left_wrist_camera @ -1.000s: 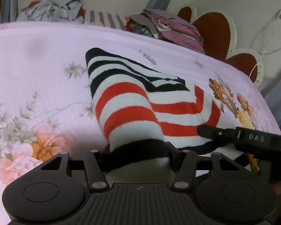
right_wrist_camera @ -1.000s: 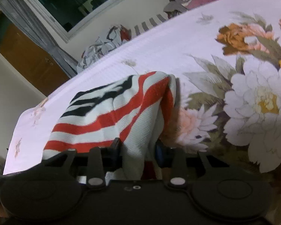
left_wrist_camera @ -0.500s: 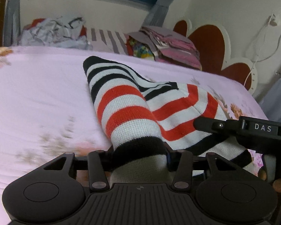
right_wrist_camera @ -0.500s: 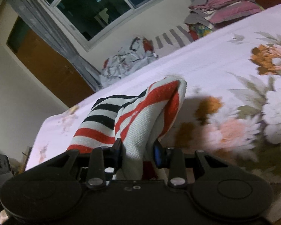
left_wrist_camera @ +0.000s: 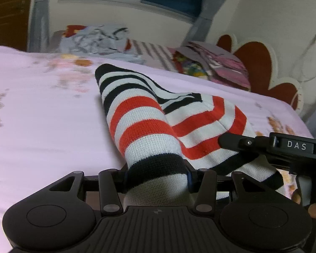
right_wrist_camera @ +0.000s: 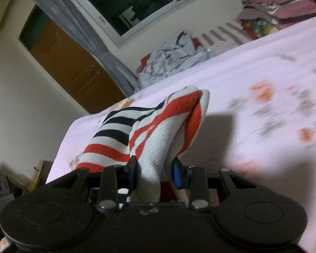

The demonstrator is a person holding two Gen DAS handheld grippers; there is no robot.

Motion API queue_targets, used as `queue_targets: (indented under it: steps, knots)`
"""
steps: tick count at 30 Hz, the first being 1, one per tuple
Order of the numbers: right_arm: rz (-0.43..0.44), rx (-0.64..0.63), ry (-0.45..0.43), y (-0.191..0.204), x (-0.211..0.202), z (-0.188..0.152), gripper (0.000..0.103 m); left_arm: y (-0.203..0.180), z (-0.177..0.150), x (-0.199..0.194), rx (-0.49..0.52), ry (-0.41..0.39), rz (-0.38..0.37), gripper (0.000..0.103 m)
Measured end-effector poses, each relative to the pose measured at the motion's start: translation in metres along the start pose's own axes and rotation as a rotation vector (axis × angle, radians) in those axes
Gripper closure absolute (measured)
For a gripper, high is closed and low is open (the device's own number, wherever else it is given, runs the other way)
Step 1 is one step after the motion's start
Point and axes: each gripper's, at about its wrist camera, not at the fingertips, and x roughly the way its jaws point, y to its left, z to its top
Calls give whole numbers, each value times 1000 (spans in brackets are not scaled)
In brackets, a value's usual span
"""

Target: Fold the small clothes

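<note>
While the left gripper (left_wrist_camera: pixel 157 174) pinches the black cuff of the striped sweater (left_wrist_camera: pixel 158 122), the right gripper (right_wrist_camera: pixel 154 169) clamps another bunched edge, holding it up over the pink floral bedsheet (left_wrist_camera: pixel 42 126)

The right gripper (right_wrist_camera: pixel 154 171) has its fingers (right_wrist_camera: pixel 132 168) pinched on a bunched fold of the striped sweater (right_wrist_camera: pixel 158 130), which rises in red, white and black bands off the pink floral bed (right_wrist_camera: pixel 252 80). Crumpled grey clothes (right_wrist_camera: pixel 174 61) lie at the far edge under the dark window (right_wrist_camera: pixel 137 2), with a folded stack (right_wrist_camera: pixel 280 8) to the right.
</note>
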Motion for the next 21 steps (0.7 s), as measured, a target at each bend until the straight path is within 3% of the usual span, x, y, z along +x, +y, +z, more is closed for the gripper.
queue_targets:
  steps: [5,9,11,13,18,21]
  knots:
    - [-6,-13,50,22,47,-8,71,55,-4,9,-38,8,22,56]
    - [-74,-32,77,19,71,-16,70,81,-16,27,-55,24,13,53]
    - [-103,-23,89,11,73,-20,69,86,-22,34,-71,19,-4,46]
    - [-122,-23,101,4,73,-22,68,88,-27,38,-79,18,7,32]
    - [-150,-42,105,11,67,-23,66,92,-26,33,-86,30,16,28]
    - [-140,-23,109,15,68,-15,59,86,-23,18,-54,-9,52,29]
